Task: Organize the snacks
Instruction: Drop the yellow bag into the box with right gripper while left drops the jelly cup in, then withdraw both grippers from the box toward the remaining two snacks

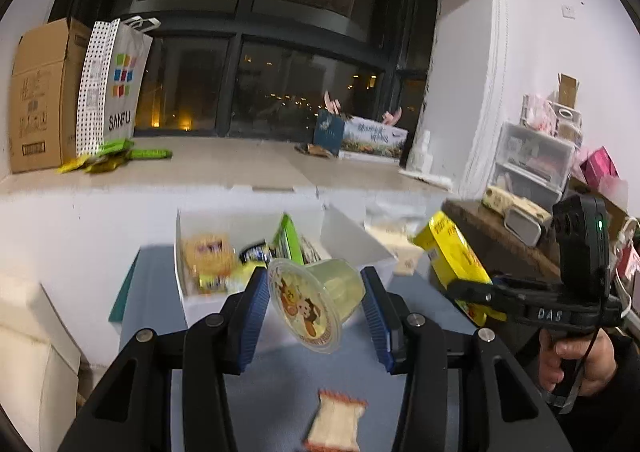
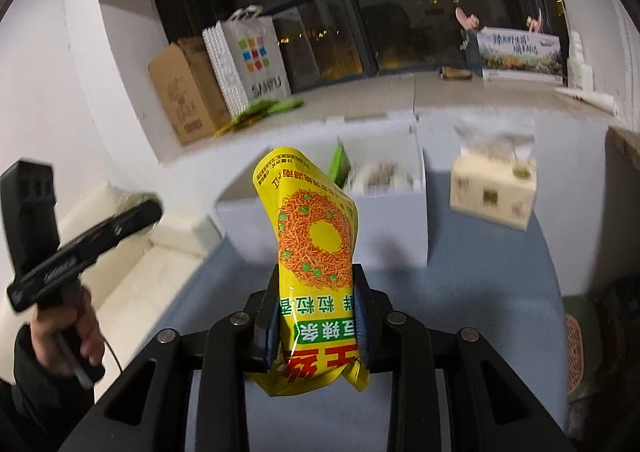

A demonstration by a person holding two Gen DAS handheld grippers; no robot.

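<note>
a jelly cup (image 1: 316, 302) is being clamped in the left claw (image 1: 316, 316) and a yellow snack bag (image 2: 316, 252) in the right claw (image 2: 318, 322), both above the bench (image 2: 480, 284) near the white box (image 1: 256, 252), where release is probably needed next.

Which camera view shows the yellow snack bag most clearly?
The right wrist view: the yellow snack bag fills the centre, clamped in the right gripper, print readable. The left wrist view shows it only small, edge-on, at the right.
</note>
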